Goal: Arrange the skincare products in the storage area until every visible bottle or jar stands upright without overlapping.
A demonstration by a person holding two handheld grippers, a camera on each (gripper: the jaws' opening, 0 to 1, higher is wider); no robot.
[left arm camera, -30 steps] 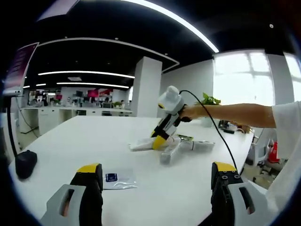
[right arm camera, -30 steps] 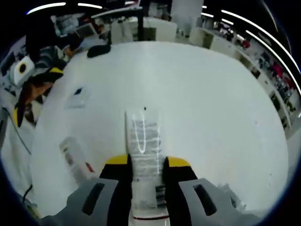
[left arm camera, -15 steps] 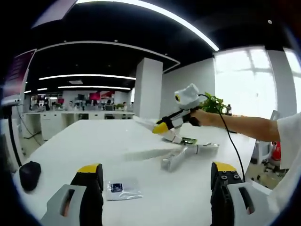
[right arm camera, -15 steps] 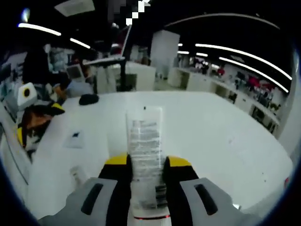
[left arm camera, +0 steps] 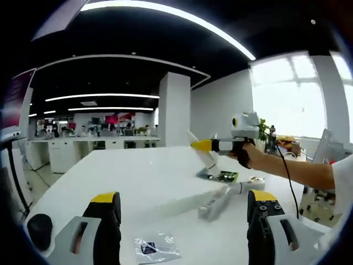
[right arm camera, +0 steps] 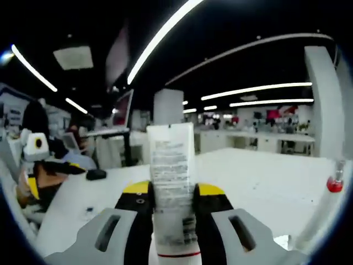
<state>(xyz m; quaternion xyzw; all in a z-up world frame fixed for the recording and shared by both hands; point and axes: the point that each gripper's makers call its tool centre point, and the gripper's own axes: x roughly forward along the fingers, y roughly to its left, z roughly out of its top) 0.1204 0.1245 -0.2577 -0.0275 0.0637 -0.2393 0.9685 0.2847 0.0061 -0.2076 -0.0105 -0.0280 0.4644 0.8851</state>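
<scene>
Left gripper view: I look low across white table [left arm camera: 138,182], roughly level, facing window wall; own jaws rise at bottom, spread wide. Right gripper [left arm camera: 205,146] sits mid-frame, well ahead, held above table.

Right gripper view: I look along own jaws, near horizontal, toward office interior; tube [right arm camera: 171,187] close up btwn jaws blocks centre. Left gripper [right arm camera: 34,185] at left edge.

Shared: same table top, each view catching other gripper; sachet [left arm camera: 156,248] near left cam.

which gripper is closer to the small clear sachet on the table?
Left. The sachet lies just ahead of the left gripper, between its jaws. The right gripper is raised farther back, holding a white tube.
</scene>
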